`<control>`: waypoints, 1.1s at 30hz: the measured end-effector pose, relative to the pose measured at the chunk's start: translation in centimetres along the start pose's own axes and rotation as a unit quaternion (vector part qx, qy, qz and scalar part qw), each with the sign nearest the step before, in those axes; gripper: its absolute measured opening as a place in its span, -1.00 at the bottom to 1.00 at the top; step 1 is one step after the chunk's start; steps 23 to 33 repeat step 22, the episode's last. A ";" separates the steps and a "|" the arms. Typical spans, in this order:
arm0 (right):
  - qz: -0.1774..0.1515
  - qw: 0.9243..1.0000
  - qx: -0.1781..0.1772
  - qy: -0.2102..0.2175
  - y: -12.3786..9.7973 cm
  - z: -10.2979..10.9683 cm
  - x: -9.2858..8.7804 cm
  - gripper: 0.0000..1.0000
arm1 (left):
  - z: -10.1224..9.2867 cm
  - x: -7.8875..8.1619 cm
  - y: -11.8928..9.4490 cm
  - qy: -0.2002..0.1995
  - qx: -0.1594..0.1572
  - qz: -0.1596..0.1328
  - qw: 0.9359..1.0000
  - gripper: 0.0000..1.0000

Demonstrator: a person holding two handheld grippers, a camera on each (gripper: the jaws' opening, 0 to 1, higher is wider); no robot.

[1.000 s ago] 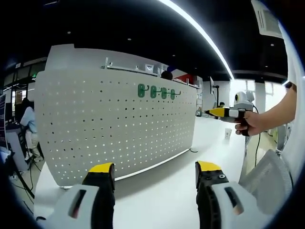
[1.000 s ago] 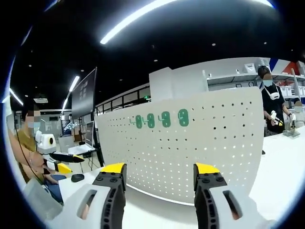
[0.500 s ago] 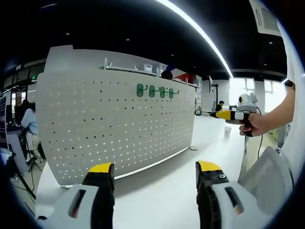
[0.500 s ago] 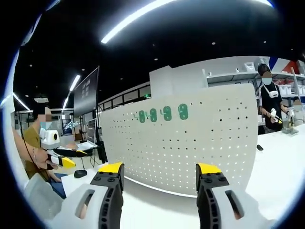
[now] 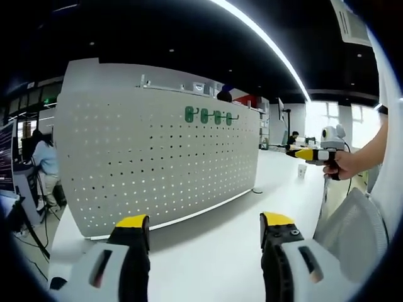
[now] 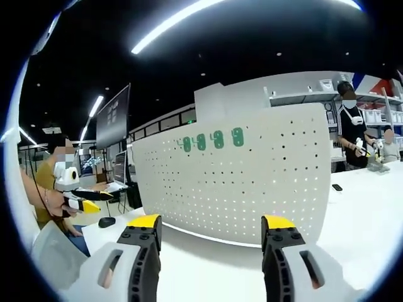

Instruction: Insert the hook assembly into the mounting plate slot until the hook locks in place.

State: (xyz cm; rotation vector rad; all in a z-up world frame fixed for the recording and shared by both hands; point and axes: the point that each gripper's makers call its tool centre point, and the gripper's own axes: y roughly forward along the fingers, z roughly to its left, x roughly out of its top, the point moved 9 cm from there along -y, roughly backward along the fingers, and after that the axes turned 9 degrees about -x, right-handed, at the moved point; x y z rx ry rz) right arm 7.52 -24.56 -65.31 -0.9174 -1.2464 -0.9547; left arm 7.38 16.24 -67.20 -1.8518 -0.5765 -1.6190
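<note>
We hold the left gripper [image 5: 204, 229] and right gripper [image 6: 211, 229], jaws spread and empty, above the white table [image 5: 220, 251] before the upright mounting plate [image 5: 157, 163], the green hooks [image 5: 211, 116] (four in a row) hanging near its top edge.

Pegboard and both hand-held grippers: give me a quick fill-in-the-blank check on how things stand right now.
1. The hooks near the top of the white pegboard are coloured ____.
2. The pegboard stands upright on a ____ table.
3. The jaws of the left hand-held gripper and of the right hand-held gripper stand ____, with nothing between them.
4. The jaw tips of both hand-held grippers are coloured ____.

Missing words: green; white; open; yellow
</note>
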 end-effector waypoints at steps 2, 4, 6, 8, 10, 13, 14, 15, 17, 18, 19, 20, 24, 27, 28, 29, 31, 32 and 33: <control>0.002 1.000 -0.002 0.002 -0.3 0.0 -0.3 0.25 | 0.1 -0.1 -0.2 -0.002 0.002 0.000 1.000 0.47; 0.003 1.000 -0.003 0.005 -0.5 0.1 -0.5 0.25 | 0.1 -0.2 -0.4 -0.004 0.004 0.001 1.000 0.48; 0.004 1.000 -0.005 0.006 -0.7 0.1 -0.7 0.25 | 0.1 -0.3 -0.5 -0.005 0.005 0.000 1.000 0.48; 0.006 1.000 -0.006 0.008 -0.9 0.1 -0.9 0.26 | 0.1 -0.4 -0.7 -0.006 0.006 0.001 1.000 0.48; 0.007 1.000 -0.007 0.009 -1.1 0.2 -1.0 0.26 | 0.1 -0.5 -0.8 -0.008 0.008 0.001 1.000 0.49; 0.007 1.000 -0.009 0.012 -1.3 0.2 -1.2 0.27 | 0.2 -0.6 -1.0 -0.012 0.011 -0.002 1.000 0.49; 0.008 1.000 -0.010 0.013 -1.3 0.2 -1.2 0.27 | 0.2 -0.6 -1.1 -0.012 0.012 -0.002 1.000 0.49; 0.008 1.000 -0.010 0.013 -1.4 0.2 -1.2 0.27 | 0.2 -0.7 -1.2 -0.014 0.012 -0.002 1.000 0.49; 0.009 1.000 -0.010 0.014 -1.5 0.2 -1.3 0.28 | 0.2 -0.8 -1.2 -0.015 0.013 -0.002 1.000 0.50; 0.010 1.000 -0.011 0.015 -1.5 0.1 -1.3 0.28 | 0.2 -0.8 -1.2 -0.015 0.014 -0.002 1.000 0.50; 0.010 1.000 -0.011 0.016 -1.5 0.1 -1.4 0.28 | 0.2 -0.8 -1.3 -0.015 0.015 -0.002 1.000 0.50; 0.010 1.000 -0.012 0.016 -1.6 0.1 -1.4 0.28 | 0.1 -0.8 -1.3 -0.016 0.015 -0.003 1.000 0.50; 0.010 1.000 -0.013 0.016 -1.6 0.1 -1.5 0.28 | 0.1 -0.8 -1.3 -0.016 0.016 -0.004 1.000 0.50; 0.010 1.000 -0.013 0.016 -1.6 0.1 -1.5 0.28 | 0.1 -0.8 -1.3 -0.016 0.016 -0.004 1.000 0.50; 0.010 1.000 -0.013 0.016 -1.6 0.1 -1.5 0.28 | 0.1 -0.8 -1.3 -0.016 0.016 -0.004 1.000 0.50; 0.010 1.000 -0.013 0.016 -1.6 0.1 -1.5 0.28 | 0.1 -0.8 -1.3 -0.016 0.016 -0.004 1.000 0.50; 0.010 1.000 -0.013 0.016 -1.6 0.1 -1.5 0.28 | 0.1 -0.8 -1.3 -0.016 0.016 -0.004 1.000 0.50; 0.010 1.000 -0.013 0.016 -1.6 0.1 -1.5 0.28 | 0.1 -0.8 -1.3 -0.016 0.016 -0.004 1.000 0.50; 0.010 1.000 -0.013 0.016 -1.6 0.1 -1.5 0.28 | 0.1 -0.8 -1.3 -0.016 0.016 -0.004 1.000 0.50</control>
